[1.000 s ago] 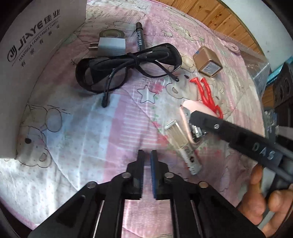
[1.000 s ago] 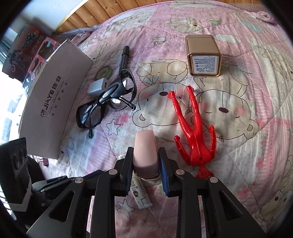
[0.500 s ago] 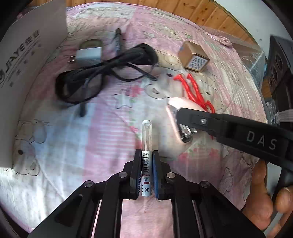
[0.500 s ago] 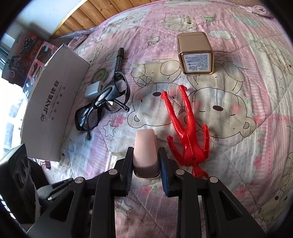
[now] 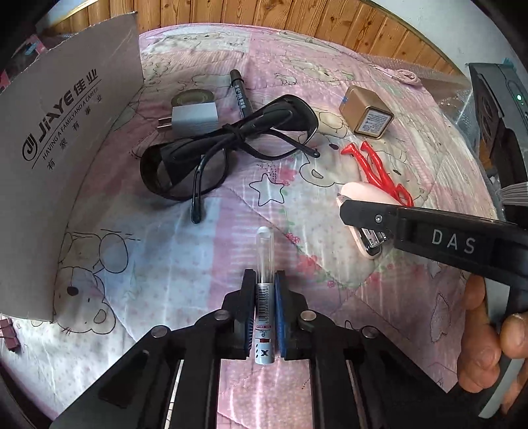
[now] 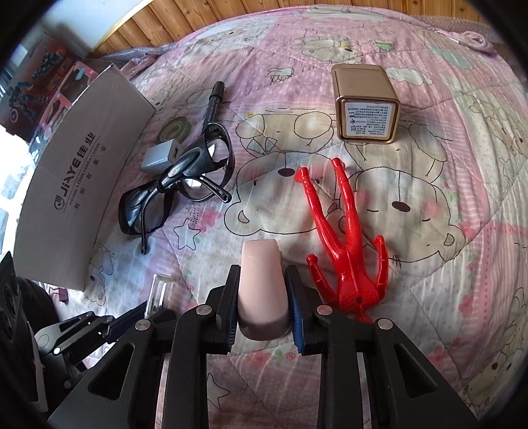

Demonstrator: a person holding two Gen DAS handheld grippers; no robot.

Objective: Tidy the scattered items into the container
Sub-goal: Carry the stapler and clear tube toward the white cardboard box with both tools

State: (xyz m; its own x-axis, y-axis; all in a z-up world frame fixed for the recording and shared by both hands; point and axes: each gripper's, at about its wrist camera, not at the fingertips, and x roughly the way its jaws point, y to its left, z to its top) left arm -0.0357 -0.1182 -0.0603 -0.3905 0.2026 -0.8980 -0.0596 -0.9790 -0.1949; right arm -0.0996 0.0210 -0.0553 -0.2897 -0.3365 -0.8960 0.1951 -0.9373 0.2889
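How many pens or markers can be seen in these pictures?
2. One marker with a clear cap is clamped in the left gripper. One black marker lies on the quilt behind the glasses. Others may be hidden.

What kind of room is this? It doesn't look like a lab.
Most likely a bedroom at home. Everything lies on a soft pink quilt printed with cartoon bears, and wood panelling runs behind it. The clutter is household stuff: glasses, a red toy figure, a cardboard box.
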